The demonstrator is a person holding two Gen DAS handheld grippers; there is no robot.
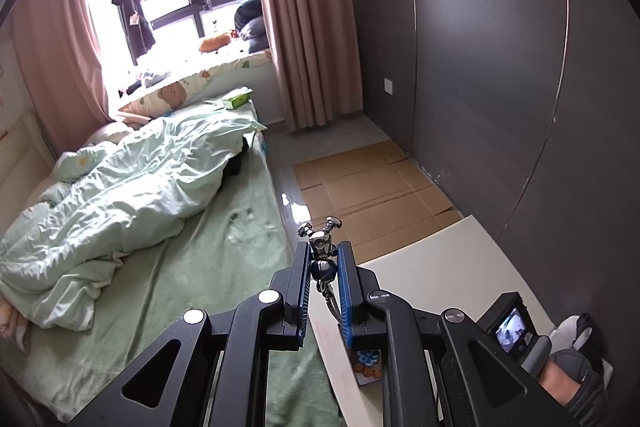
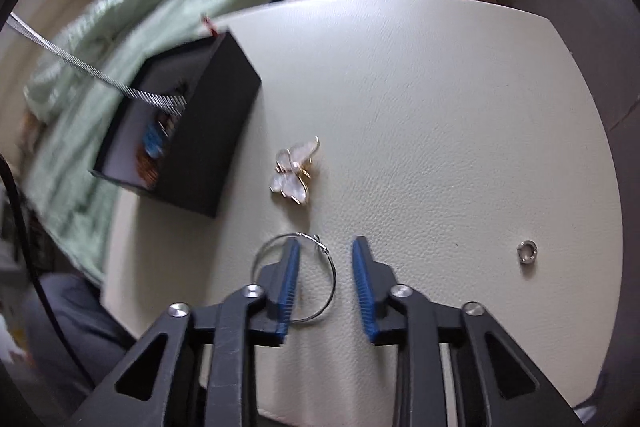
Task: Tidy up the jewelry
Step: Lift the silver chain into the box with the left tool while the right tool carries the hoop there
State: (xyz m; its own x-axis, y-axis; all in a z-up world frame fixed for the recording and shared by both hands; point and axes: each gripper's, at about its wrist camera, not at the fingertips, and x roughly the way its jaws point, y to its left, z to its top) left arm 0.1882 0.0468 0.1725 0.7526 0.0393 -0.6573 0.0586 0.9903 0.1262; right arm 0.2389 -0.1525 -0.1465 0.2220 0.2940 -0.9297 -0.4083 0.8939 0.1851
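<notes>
Left gripper [image 1: 323, 254]: clenched on a small metal robot pendant [image 1: 322, 245], silver limbs poking out past the blue pads at 12 o'clock, chain [image 1: 331, 301] trailing back between the fingers toward 6 o'clock. Held high above the green bed [image 1: 224, 247] and the edge of the cream worktop [image 1: 440, 267]; flattened cardboard [image 1: 372, 183] on the floor beyond.

In the right wrist view, black box [image 2: 208, 147] at 10 o'clock on the worktop [image 2: 440, 107], open, with blurred blue and brown pieces inside; silver chain [image 2: 100, 77] hanging down into it from the upper left. White butterfly brooch [image 2: 295, 171] with gold edging just right of the box, apart from it. Thin wire hoop [image 2: 326, 267] lying flat below the brooch, partly under the left finger. Right gripper [image 2: 324, 247]: released, jaws spread wide, holding nothing, hovering over the hoop. Small silver ring [image 2: 527, 251] at 3 o'clock, well apart from the rest.
</notes>
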